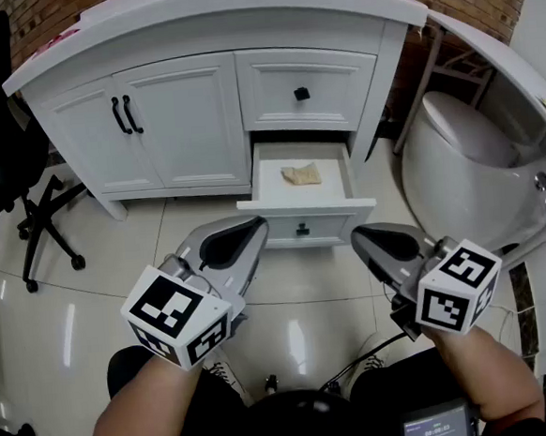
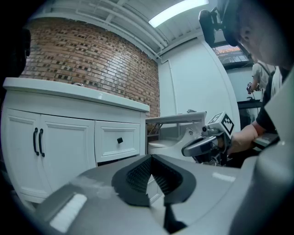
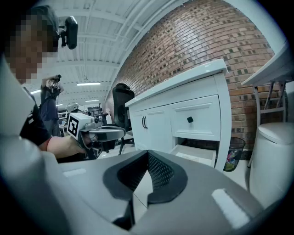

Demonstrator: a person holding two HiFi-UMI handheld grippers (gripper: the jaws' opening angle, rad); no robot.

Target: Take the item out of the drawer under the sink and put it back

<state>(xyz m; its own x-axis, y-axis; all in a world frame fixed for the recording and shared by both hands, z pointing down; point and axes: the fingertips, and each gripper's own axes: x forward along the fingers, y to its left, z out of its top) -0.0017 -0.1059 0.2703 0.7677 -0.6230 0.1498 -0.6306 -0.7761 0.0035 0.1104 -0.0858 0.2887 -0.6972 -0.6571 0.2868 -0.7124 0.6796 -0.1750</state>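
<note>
The lower drawer (image 1: pixel 322 220) of the white vanity under the sink stands pulled out. A crumpled beige item (image 1: pixel 301 173) lies on its floor. My left gripper (image 1: pixel 254 226) hovers just in front of the drawer's left corner, shut with nothing between the jaws. My right gripper (image 1: pixel 358 238) hangs in front of the drawer's right corner, also shut and holding nothing. In the left gripper view the pads (image 2: pixel 140 174) meet at the tip, and the right gripper (image 2: pixel 198 146) shows beyond them. The right gripper view shows the open drawer (image 3: pixel 196 155) and the left gripper (image 3: pixel 109 134).
Above the open drawer is a shut drawer with a black knob (image 1: pixel 301 93). Double doors with black handles (image 1: pixel 126 114) are to its left. A black office chair (image 1: pixel 9 148) stands at the left, a white toilet (image 1: pixel 470 145) at the right. A waste basket (image 3: pixel 235 153) sits beside the vanity.
</note>
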